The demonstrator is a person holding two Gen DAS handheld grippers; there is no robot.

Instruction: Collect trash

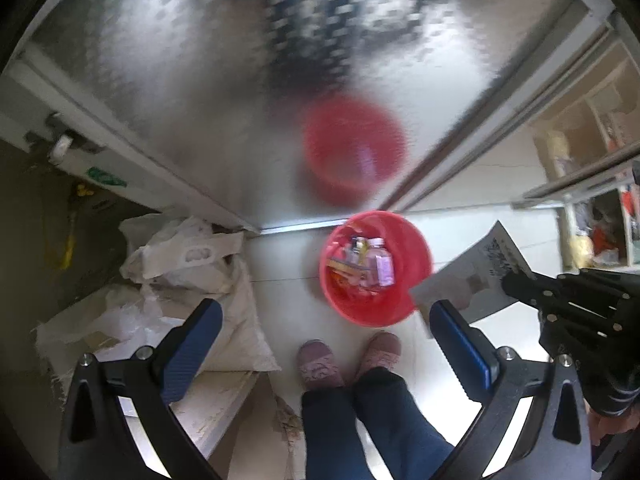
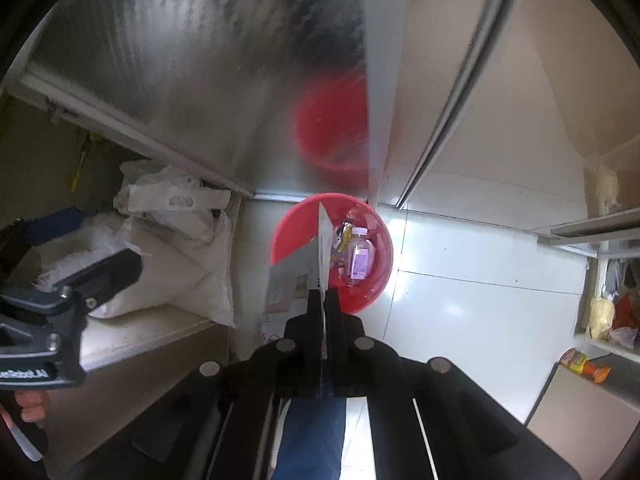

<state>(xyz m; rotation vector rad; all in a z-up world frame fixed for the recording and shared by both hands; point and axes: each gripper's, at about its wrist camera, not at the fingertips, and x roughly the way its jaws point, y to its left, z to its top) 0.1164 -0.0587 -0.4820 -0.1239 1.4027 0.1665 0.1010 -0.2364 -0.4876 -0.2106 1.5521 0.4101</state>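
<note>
A red bucket (image 1: 416,256) stands on the white tiled floor by a metal door; it holds bottles and wrappers, among them a pink bottle (image 1: 380,264). In the right wrist view the bucket (image 2: 376,280) lies straight ahead. My right gripper (image 2: 323,300) is shut on a grey paper sheet (image 2: 304,268), held edge-on above the bucket's near rim. In the left wrist view the same sheet (image 1: 480,272) hangs right of the bucket from the right gripper (image 1: 516,286). My left gripper (image 1: 324,320) is open and empty, above the floor near the bucket.
White sacks and bags (image 1: 192,264) are piled at the left on a low ledge. The person's feet in pink slippers (image 1: 320,364) stand just before the bucket. Shelves with clutter (image 2: 608,312) stand at the right. The reflective metal door (image 1: 240,100) rises behind.
</note>
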